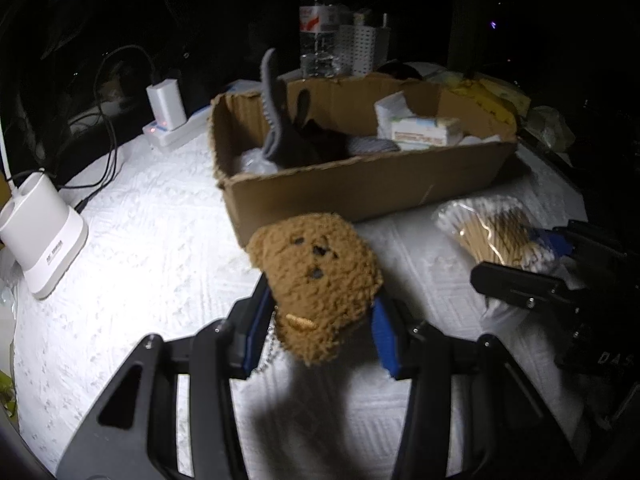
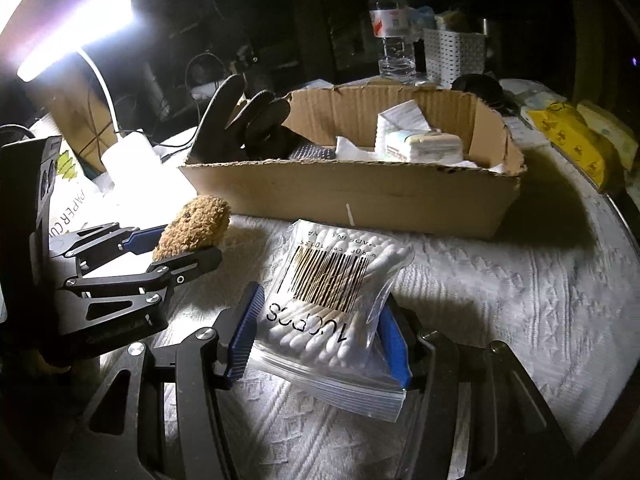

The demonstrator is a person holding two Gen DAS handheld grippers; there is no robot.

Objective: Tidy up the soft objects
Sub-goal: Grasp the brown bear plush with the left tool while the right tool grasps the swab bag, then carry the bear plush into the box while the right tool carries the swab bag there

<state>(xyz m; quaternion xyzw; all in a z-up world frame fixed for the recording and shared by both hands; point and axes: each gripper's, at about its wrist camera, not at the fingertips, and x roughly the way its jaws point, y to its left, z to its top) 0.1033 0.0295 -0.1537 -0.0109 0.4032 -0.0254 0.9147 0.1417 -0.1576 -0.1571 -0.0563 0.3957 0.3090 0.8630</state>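
Spread across the whole scene, a white textured cloth [image 2: 500, 292] over the worktop, lit hard from a lamp [image 2: 76, 28] at the left. Standing on it, a cardboard box [image 2: 360, 196], open-topped, already holding dark gloves [image 2: 240, 120] at its left end and small white packets [image 2: 416, 140] toward its right. Behind the box, a water bottle [image 2: 390, 24] and a white perforated basket [image 2: 452, 54]. In front of the box, well apart from each other, the 2 things in hand. Pinched between the blue pads of the right claw [image 2: 316, 336], a zip bag of cotton swabs [image 2: 332, 300], its lower edge resting on the cloth; probably very light, slick plastic, contents loose and apt to shift, so best gripped across the packed middle, not the flat seal. Squeezed in the left claw [image 1: 316, 320], a brown plush bear keychain [image 1: 316, 276], lifted clear of the cloth just short of the box's near wall, a small ball chain [image 1: 270, 344] dangling beneath. Likely featherlight, compressible and grippy; hold on the stuffed body sound, chain left free. Smallest of all, a swab-like stick [image 2: 349, 213] lying against the box front.
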